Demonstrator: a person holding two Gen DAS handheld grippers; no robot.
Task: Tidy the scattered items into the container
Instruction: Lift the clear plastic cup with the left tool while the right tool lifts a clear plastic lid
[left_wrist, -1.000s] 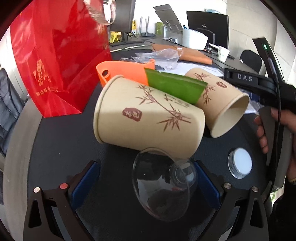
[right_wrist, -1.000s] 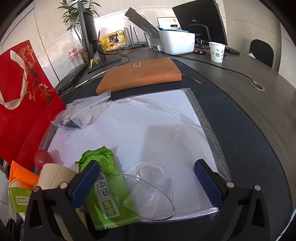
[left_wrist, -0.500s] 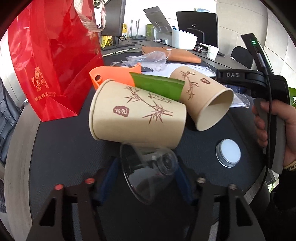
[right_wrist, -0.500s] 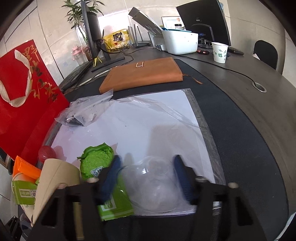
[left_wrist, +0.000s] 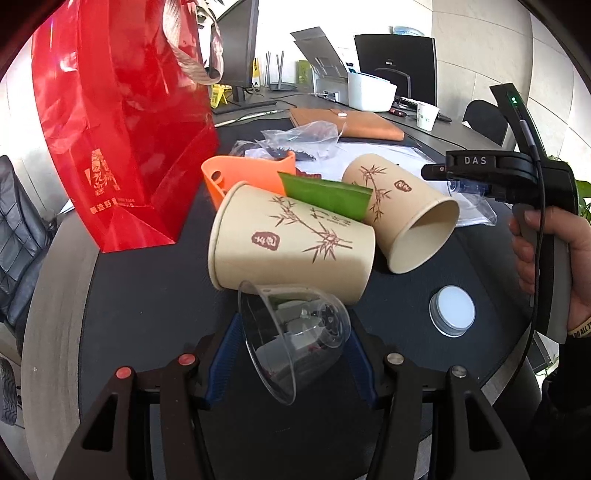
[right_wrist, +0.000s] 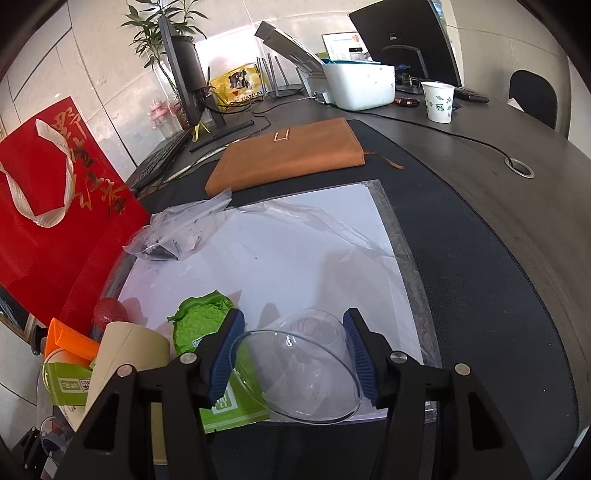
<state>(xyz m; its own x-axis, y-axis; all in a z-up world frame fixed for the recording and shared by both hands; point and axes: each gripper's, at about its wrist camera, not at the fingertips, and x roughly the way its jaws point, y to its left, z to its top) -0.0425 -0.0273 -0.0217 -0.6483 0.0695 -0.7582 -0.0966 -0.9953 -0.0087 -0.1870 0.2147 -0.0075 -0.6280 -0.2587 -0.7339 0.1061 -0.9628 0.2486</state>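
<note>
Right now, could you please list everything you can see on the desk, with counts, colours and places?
Paper cups: two, tan, lying mid-mat.
Clear cups: two, one in each gripper.
Gift bag: one, red, standing left.
Basket: one, orange, behind the cups.
Green packet: one, on the white sheet.
Plastic bag: one, clear, on the sheet's far left corner.
Notebook: one, brown, beyond the sheet.
Round lid: one, white, right of the cups.
Left hand-held gripper: shut on a clear cup.
Right hand-held gripper: shut on a clear cup.
</note>
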